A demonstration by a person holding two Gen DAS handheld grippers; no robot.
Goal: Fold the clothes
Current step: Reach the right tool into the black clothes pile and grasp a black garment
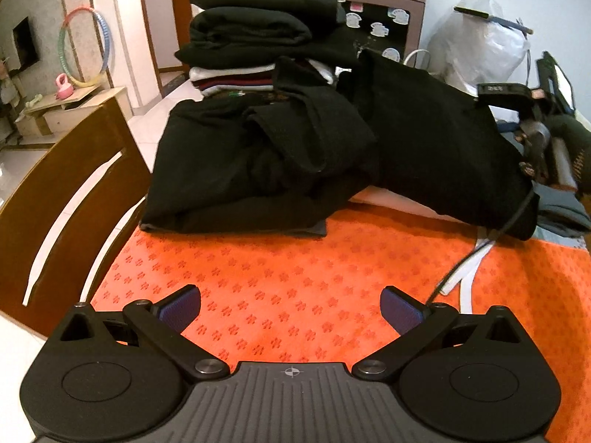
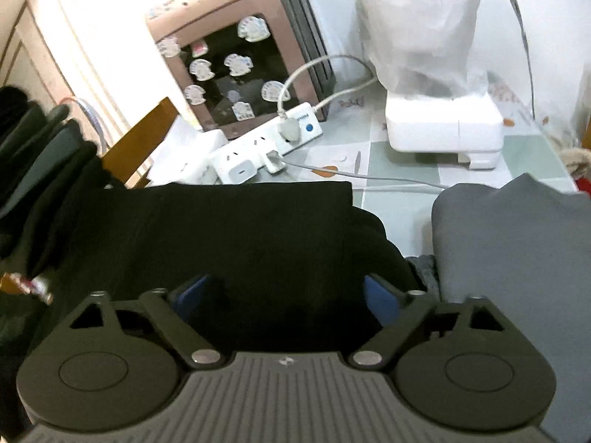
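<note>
Left gripper [image 1: 290,308] is hovering over the orange cloth [image 1: 295,265] on the counter, fingers spread wide and holding nothing. The black garment [image 1: 280,170] is lying crumpled at centre frame, before a stack of folded clothes [image 1: 258,37] at upper centre. Right gripper [image 2: 287,297] is sitting low over the black garment [image 2: 221,229], fingers parted, fabric between them; whether they are pressing on it I cannot tell.

A home: a wooden chair [image 1: 55,199], a hula hoop [image 1: 86,48] and a sticker-covered appliance [image 2: 236,62].
</note>
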